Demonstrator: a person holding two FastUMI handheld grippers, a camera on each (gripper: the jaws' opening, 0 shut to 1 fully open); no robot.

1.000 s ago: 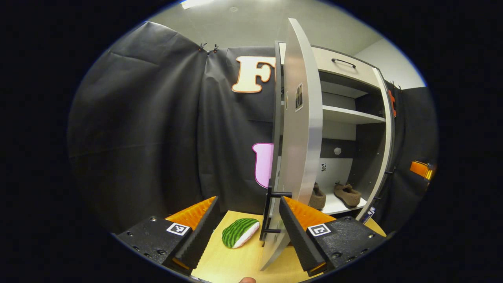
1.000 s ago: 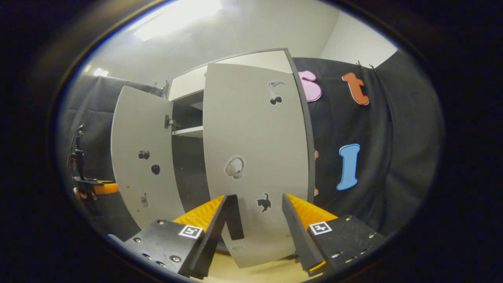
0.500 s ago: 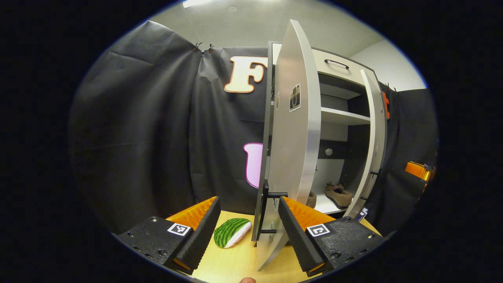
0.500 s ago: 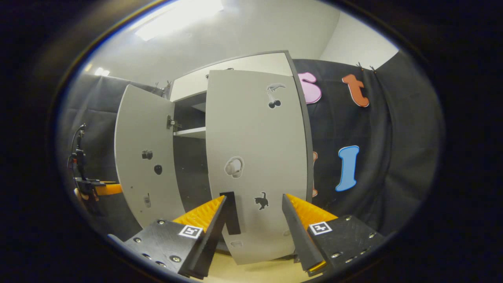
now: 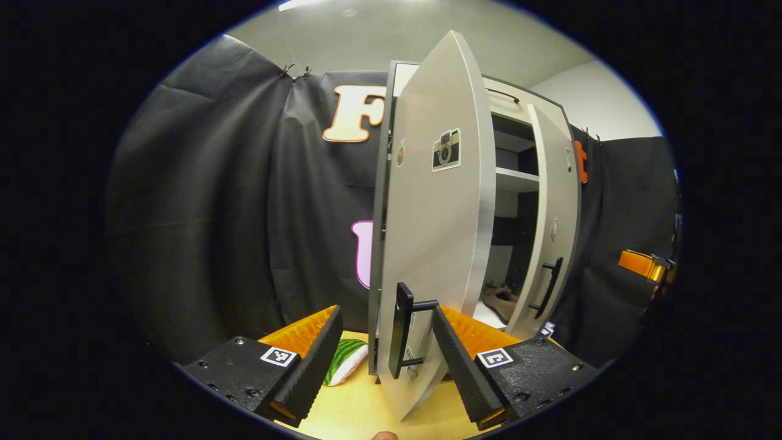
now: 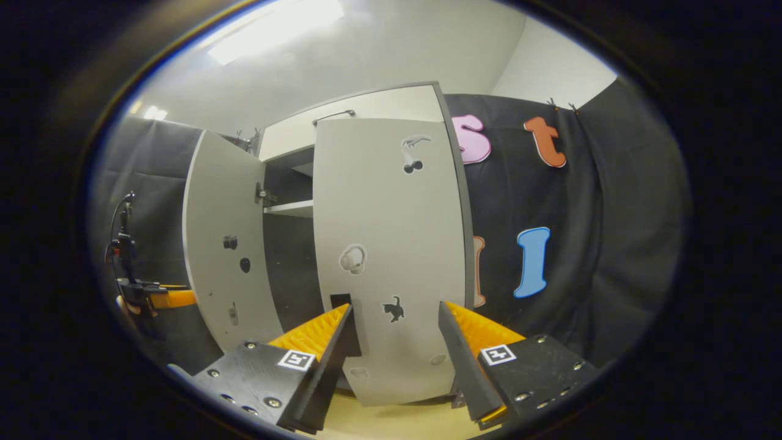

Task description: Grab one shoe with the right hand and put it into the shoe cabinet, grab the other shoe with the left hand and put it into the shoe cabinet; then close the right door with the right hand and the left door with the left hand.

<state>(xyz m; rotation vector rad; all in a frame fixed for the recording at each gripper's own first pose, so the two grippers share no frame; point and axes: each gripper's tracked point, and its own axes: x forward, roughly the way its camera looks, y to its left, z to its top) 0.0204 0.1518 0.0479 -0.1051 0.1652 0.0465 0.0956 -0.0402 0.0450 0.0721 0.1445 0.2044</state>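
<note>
In the left gripper view the cabinet's left door (image 5: 437, 232) stands partly swung in. Its black handle (image 5: 401, 330) lies between the fingers of my open left gripper (image 5: 385, 366). The right door (image 5: 553, 220) is close to shut, and through the narrow gap shows part of a brown shoe (image 5: 502, 299) on the bottom shelf. In the right gripper view my right gripper (image 6: 394, 357) is open right in front of the right door (image 6: 391, 244), near its black handle (image 6: 343, 321). The left door (image 6: 220, 250) angles outward, with the left gripper (image 6: 149, 298) beside it.
A green striped watermelon-slice toy (image 5: 345, 362) lies on the wooden tabletop (image 5: 360, 409) left of the cabinet. A top drawer with a black handle (image 5: 504, 95) sits above the doors. Black cloth walls surround the cabinet. The right gripper (image 5: 641, 264) shows at the far right.
Both doors have swung inward. The left door has turned from edge-on toward the cabinet, the right door has narrowed the opening, and the shoes are now mostly hidden.
</note>
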